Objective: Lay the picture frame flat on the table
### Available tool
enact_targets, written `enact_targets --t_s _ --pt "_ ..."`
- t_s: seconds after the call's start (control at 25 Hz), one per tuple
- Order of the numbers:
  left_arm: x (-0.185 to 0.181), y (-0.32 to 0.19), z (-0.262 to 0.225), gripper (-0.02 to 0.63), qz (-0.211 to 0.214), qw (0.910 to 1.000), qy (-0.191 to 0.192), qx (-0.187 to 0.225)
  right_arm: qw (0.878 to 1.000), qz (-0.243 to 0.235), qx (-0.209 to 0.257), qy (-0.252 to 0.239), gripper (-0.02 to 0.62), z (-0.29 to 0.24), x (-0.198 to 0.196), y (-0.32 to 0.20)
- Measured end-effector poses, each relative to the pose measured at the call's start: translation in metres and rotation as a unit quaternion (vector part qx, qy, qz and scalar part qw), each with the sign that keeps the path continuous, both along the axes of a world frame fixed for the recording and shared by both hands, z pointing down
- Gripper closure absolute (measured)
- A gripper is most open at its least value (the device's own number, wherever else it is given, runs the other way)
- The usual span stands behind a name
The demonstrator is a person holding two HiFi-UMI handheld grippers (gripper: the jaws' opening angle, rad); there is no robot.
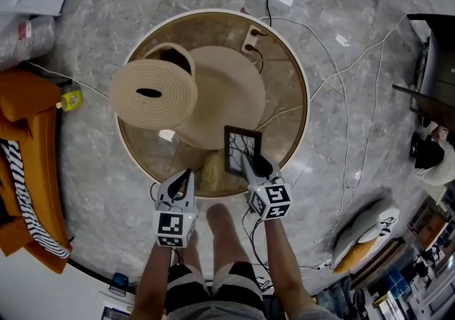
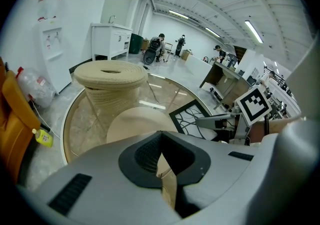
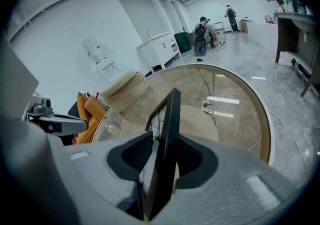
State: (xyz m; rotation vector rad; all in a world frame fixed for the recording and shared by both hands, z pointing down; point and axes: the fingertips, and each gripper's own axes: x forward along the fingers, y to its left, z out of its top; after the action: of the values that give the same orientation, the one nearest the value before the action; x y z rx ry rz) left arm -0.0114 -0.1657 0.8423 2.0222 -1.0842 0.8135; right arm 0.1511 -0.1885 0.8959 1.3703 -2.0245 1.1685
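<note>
Frame [image 1: 242, 149]: black narrow rim, rectangular, white picture with black branch-like lines. Stands on lower edge, a little tilted, not flat, on round glass table [image 1: 302, 84] near its edge closest to person.

Right gripper [image 1: 249, 162]: jaws apart, frame's lower right part between them; pads seem not pressing it.

Left gripper [image 1: 185, 175]: jaws closed together, nothing between; sits at table edge, left of frame, apart from it.

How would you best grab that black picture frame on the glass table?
Take its near side edge, coming in over the table's near rim. The picture frame stands upright with that thin edge facing outward, so a finger fits on each face, as the right gripper straddles it.
</note>
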Motion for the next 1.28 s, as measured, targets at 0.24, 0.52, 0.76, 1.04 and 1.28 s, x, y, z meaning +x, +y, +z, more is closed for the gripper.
enact_targets --t_s 0.24,0.52,0.76,1.04,1.28 --pt "0.001 0.008 0.002 0.591 0.010 0.9999 -0.006 -0.003 1.000 0.014 -0.017 -0.001 0.433 0.011 0.004 0.003" --pt "-0.001 0.013 -0.004 0.591 0.007 0.9999 -0.011 0.001 0.999 0.024 -0.021 0.029 0.387 0.017 0.011 0.005" --pt "-0.001 0.018 -0.008 0.591 0.005 0.9999 -0.012 0.004 0.999 0.018 -0.031 0.039 0.364 0.025 0.016 0.006" --pt "-0.009 0.022 -0.012 0.591 0.006 0.9998 -0.015 0.008 0.998 0.019 -0.031 0.051 0.353 0.027 0.015 0.012" --pt "-0.011 0.022 -0.021 0.591 0.011 0.9997 -0.012 0.017 0.998 0.028 -0.024 0.052 0.353 0.013 0.015 0.014"
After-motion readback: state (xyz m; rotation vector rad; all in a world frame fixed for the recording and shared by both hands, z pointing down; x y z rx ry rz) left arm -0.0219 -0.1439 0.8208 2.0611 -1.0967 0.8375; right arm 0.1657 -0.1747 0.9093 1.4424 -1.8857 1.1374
